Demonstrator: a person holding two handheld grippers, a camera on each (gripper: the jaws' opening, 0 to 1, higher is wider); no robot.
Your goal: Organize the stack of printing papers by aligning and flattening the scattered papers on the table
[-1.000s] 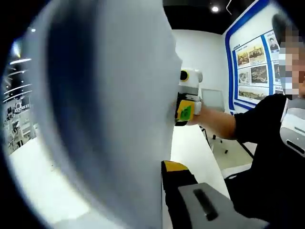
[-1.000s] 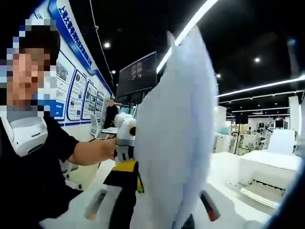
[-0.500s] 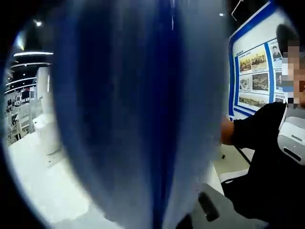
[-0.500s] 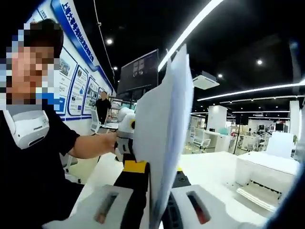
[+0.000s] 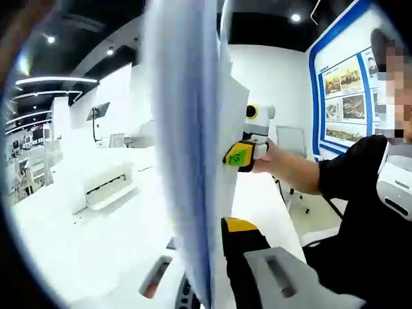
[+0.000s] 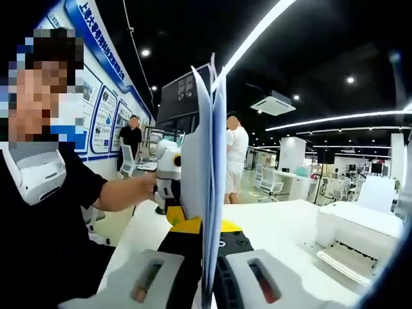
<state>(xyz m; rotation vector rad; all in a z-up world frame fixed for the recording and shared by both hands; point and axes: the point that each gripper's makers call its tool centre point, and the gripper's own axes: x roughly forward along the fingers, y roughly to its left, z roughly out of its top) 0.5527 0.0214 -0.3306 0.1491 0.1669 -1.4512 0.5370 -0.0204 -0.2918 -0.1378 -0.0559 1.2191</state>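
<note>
White counter (image 6: pixel 283 222) under ceiling lights carries a printer (image 6: pixel 354 241) at 3 o'clock, while the paper stack (image 6: pixel 207 193) stands on edge, clenched between both the left claw (image 5: pixel 203 293) and right claw (image 6: pixel 207 290), light, floppy, slippery, best pinched at opposite edges.

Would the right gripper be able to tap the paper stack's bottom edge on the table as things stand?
Probably yes: the right gripper holds the paper stack upright, the left gripper grips the opposite end, and the table looks bare underneath.
</note>
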